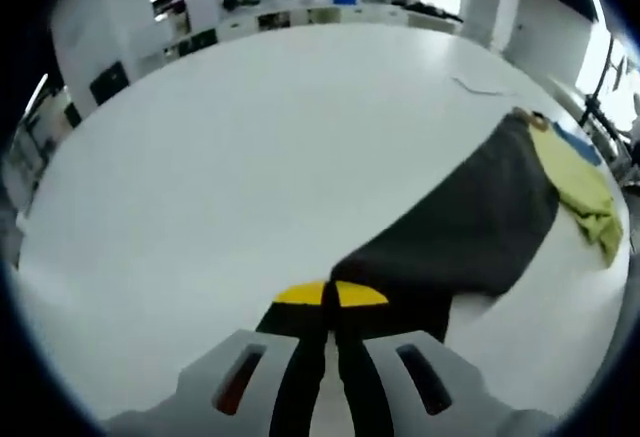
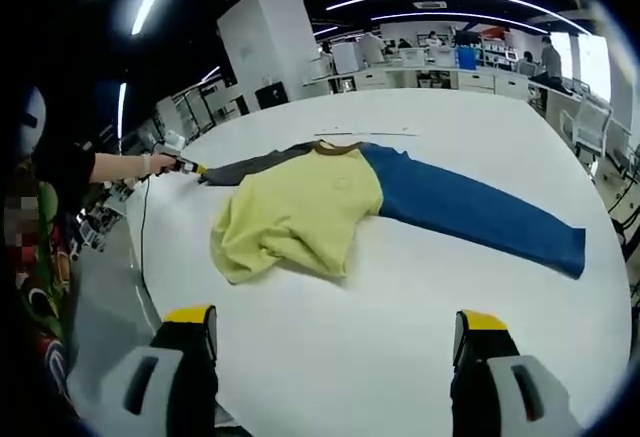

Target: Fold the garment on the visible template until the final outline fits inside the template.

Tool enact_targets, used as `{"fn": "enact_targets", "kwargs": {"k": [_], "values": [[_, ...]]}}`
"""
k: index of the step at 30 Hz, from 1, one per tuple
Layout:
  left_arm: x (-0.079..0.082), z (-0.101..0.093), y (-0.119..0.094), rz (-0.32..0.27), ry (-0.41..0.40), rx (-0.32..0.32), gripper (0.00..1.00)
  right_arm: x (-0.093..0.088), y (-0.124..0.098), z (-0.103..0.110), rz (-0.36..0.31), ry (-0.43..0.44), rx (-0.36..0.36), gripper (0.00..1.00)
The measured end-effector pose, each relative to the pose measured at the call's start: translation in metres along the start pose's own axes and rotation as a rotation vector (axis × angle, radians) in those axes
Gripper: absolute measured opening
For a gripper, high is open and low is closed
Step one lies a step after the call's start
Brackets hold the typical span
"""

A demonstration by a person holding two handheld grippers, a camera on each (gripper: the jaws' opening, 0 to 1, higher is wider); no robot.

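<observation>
A long-sleeved garment lies spread on the white table [image 2: 400,367]. It has a yellow body [image 2: 300,212], a dark grey sleeve [image 2: 255,164] and a blue sleeve [image 2: 470,212]. In the left gripper view the grey sleeve [image 1: 450,227] runs from the yellow body [image 1: 585,192] down to my left gripper [image 1: 330,295], which is shut on the sleeve's end. In the right gripper view a hand holds that left gripper [image 2: 185,167] at the table's left edge. My right gripper [image 2: 336,322] stands open over bare table in front of the garment, touching nothing.
A thin line [image 2: 365,134] lies on the table behind the collar. A person [image 2: 45,187] stands at the table's left edge, where the floor [image 2: 110,327] drops away. Desks and shelves [image 2: 430,57] fill the far background.
</observation>
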State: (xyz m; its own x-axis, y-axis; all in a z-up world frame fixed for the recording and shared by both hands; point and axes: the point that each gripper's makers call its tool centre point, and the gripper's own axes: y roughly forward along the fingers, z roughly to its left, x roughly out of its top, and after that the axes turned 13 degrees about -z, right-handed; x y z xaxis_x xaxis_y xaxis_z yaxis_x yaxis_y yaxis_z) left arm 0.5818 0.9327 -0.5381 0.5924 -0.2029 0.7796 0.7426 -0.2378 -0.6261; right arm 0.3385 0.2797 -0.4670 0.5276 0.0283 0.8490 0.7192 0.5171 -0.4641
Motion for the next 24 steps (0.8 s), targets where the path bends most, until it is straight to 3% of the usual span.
{"fn": "enact_targets", "kwargs": {"k": [4,14,24], "values": [[0.003,-0.001,-0.003,-0.019,0.027,-0.001,0.02,-0.001,0.000,0.000,-0.001,0.001,-0.001,1.00],[0.019,-0.009,-0.022,-0.092,0.076,-0.007,0.38,0.001,0.005,0.005,-0.014,-0.002,0.018,1.00],[0.018,-0.034,-0.036,-0.132,0.103,-0.070,0.39,0.003,0.006,0.007,-0.029,-0.002,0.027,1.00]]}}
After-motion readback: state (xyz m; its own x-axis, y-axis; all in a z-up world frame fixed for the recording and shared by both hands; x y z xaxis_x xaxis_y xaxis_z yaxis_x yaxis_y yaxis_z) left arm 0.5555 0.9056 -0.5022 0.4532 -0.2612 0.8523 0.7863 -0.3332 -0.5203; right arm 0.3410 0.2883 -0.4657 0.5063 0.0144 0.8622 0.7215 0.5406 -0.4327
